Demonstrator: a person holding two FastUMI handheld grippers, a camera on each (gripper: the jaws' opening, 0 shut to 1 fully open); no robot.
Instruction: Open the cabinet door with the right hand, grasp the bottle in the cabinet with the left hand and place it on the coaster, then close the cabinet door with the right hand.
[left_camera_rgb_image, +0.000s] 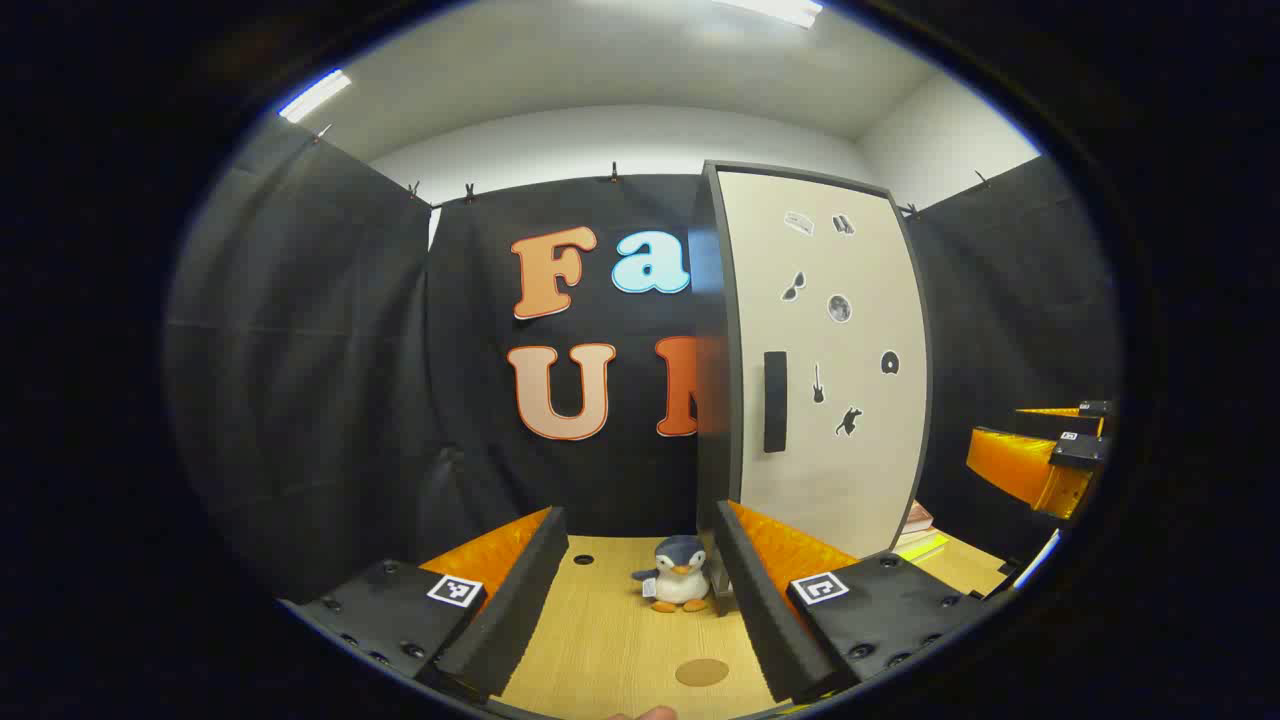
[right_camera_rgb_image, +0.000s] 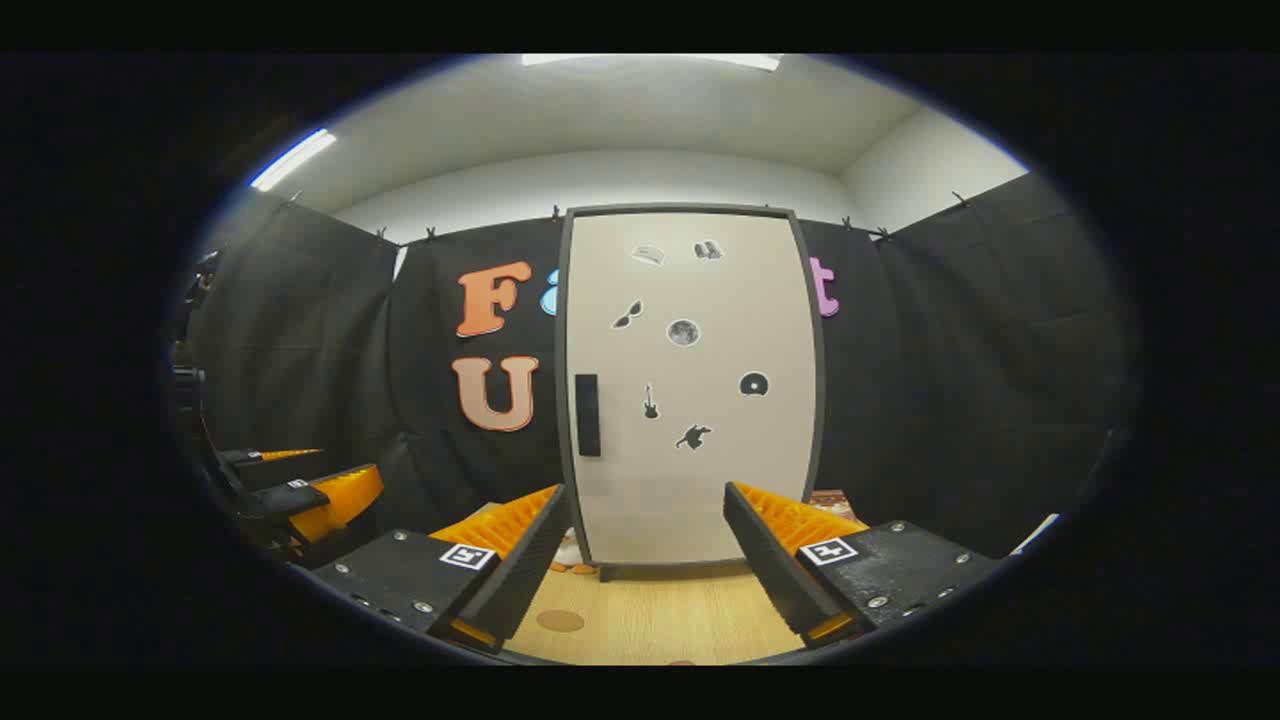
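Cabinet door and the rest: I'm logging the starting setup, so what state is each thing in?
Cabinet door: shut, handle untouched.
Coaster: bare on the table.
Toy penguin: upright beside the cabinet.
Left gripper: open, holding nothing.
Right gripper: open, facing the door.

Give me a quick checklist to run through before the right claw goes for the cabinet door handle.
1. Tall cream cabinet door with dark frame shut: ok, it sits closed, so opening comes first.
2. Black vertical bar handle reachable: ok, it is unobstructed on the door's left edge.
3. Right claw open: ok, fingers spread and empty.
4. Left claw open and ready: ok, nothing between its fingers.
5. Round brown coaster free on the light wooden table: ok, nothing rests on it.
6. Bottle in the cabinet: cannot tell, the shut door hides the inside.
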